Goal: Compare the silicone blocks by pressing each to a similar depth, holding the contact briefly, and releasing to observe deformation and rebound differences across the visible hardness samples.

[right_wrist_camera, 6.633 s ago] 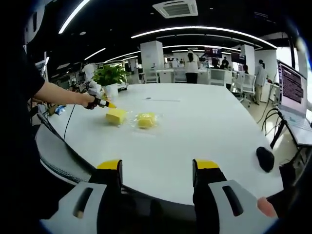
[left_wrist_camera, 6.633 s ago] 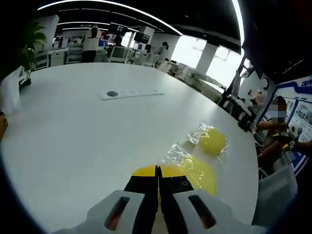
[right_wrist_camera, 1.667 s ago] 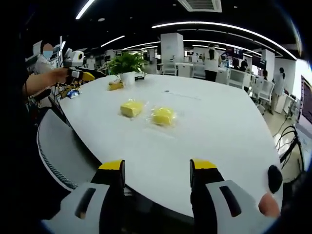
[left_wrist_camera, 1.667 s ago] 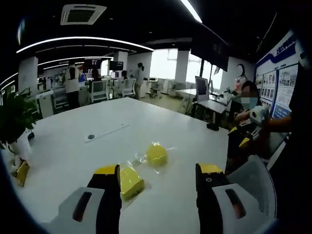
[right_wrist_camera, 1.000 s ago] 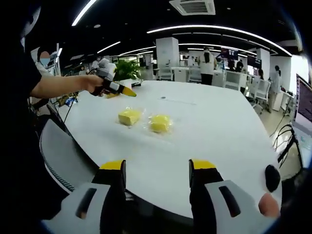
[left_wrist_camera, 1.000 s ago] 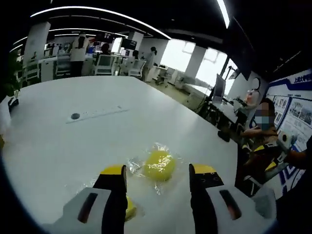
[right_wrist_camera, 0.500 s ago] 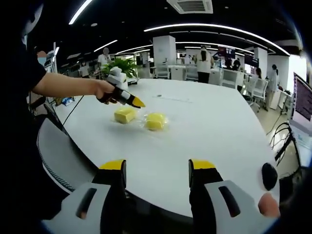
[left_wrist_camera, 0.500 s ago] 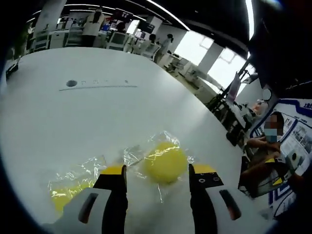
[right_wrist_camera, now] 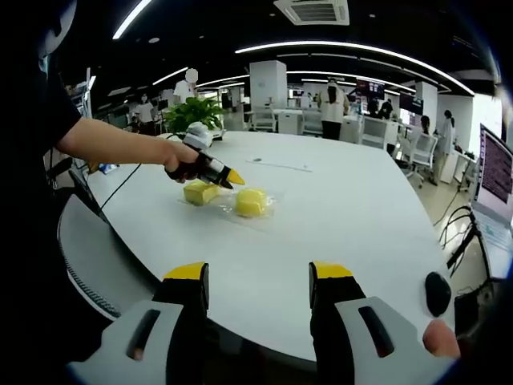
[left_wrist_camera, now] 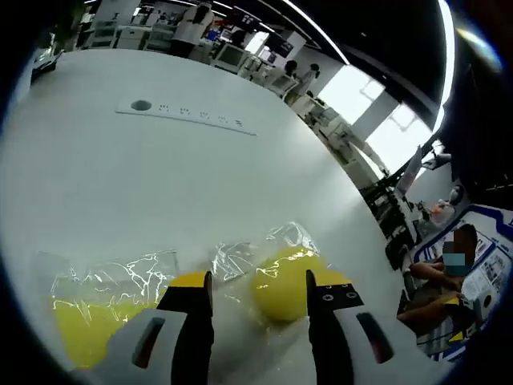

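Two yellow silicone blocks, each in clear crinkled wrap, lie side by side on the white worktop (left_wrist_camera: 120, 184). In the left gripper view, my left claw (left_wrist_camera: 258, 293) hangs low over them with its jaws apart; the rounder block (left_wrist_camera: 282, 281) sits between the jaw tips, seemingly touching the right-hand one, and the flatter block (left_wrist_camera: 84, 321) lies just beyond the other jaw, toward the frame's lower left. Past the blocks the white surface runs wide and bare to a strip of sockets (left_wrist_camera: 188, 116) well away. On the right, the worktop's curved edge drops off near the rounder block, with office chairs and a seated person beyond.

In the right gripper view, my right claw (right_wrist_camera: 258, 285) is held back off the near edge of the worktop, jaws apart, gripping nothing. Well ahead, my hand (right_wrist_camera: 183, 160) steers the left claw's yellow tips down beside the two blocks. A black mouse (right_wrist_camera: 436, 293) sits near the right edge.
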Demonstrator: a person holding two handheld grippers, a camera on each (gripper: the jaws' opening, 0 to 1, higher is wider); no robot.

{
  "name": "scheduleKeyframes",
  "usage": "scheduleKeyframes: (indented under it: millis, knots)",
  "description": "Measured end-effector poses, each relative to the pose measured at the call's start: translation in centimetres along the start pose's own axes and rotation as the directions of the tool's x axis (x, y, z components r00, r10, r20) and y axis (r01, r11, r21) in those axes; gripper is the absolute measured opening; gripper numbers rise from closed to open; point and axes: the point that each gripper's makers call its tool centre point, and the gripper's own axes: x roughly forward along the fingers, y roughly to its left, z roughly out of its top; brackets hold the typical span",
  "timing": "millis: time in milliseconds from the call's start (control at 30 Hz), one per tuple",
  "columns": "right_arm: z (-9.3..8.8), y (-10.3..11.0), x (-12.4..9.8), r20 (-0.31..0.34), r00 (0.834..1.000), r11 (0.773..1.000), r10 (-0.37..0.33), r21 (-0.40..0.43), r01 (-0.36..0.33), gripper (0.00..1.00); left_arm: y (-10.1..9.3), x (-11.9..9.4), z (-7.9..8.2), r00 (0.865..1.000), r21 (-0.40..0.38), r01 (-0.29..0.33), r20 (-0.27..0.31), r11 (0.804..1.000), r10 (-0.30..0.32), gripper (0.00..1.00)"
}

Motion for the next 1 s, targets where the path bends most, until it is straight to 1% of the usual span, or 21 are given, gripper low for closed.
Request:
scheduleKeyframes:
  millis: [100,167,200,233,333,400,467,500,567,667,767,833,867,1000]
  knots:
    - [0.2,0.0,0.1,0.006,1.000,1.000,-0.003,0.000,0.003,0.46,0.3,0.4,0.0,1.000,-0.012,-0.015,0.005,1.000,0.015,0.41]
    - [0.3,-0.1,0.1,0.009,1.000,1.000,-0.004,0.001,0.004,0.45,0.6,0.7,-0.3,1.000,-0.032,-0.023,-0.010,0.999,0.023,0.43]
    - [0.4,-0.1,0.2,0.011,1.000,1.000,-0.002,0.000,0.002,0.45,0.8,0.8,-0.7,0.999,-0.059,-0.026,-0.022,0.998,0.025,0.43]
    - [0.4,-0.1,0.2,0.011,1.000,1.000,-0.004,0.000,0.004,0.45,0.9,0.9,-0.8,0.999,-0.065,-0.025,-0.023,0.998,0.024,0.42]
    - [0.4,-0.2,0.3,0.013,1.000,1.000,-0.007,-0.003,0.007,0.44,1.1,1.1,-0.5,0.999,-0.061,-0.033,-0.012,0.998,0.032,0.39]
    - [0.3,-0.2,0.3,0.010,1.000,1.000,-0.005,-0.001,0.005,0.44,1.3,1.4,0.0,0.999,-0.086,-0.036,0.006,0.996,0.036,0.39]
    - [0.1,-0.2,0.4,0.005,1.000,1.000,-0.006,-0.002,0.006,0.43,1.4,1.7,0.3,1.000,-0.123,-0.027,0.013,0.992,0.028,0.36]
    - [-0.1,-0.2,0.4,0.001,1.000,1.000,-0.008,-0.004,0.008,0.43,1.3,1.9,0.4,1.000,-0.163,-0.018,0.016,0.986,0.021,0.35]
    - [-0.2,-0.2,0.4,-0.004,1.000,1.000,-0.010,-0.010,0.010,0.43,1.5,2.2,0.7,0.999,-0.177,-0.016,0.027,0.984,0.021,0.33]
    - [-0.3,-0.5,0.4,0.000,1.000,1.000,-0.016,0.001,0.016,0.42,1.6,2.4,0.6,1.000,-0.180,-0.015,0.025,0.984,0.020,0.29]
    - [-0.5,-0.8,0.4,0.002,1.000,1.000,-0.017,0.021,0.016,0.41,1.6,2.7,0.6,0.999,-0.223,0.004,0.032,0.975,0.004,0.25]
    - [-0.5,-0.8,0.5,0.002,1.000,1.000,-0.016,0.026,0.016,0.41,1.3,3.0,0.4,1.000,-0.228,0.012,0.019,0.974,-0.008,0.22]
    - [-0.4,-0.9,0.6,0.004,1.000,1.000,-0.017,0.019,0.017,0.41,1.1,3.1,0.5,1.000,-0.218,0.016,0.020,0.976,-0.012,0.22]
    - [-0.3,-0.9,0.9,0.004,1.000,1.000,-0.015,0.014,0.015,0.41,1.0,3.4,0.5,1.000,-0.189,0.008,0.020,0.982,-0.005,0.19]
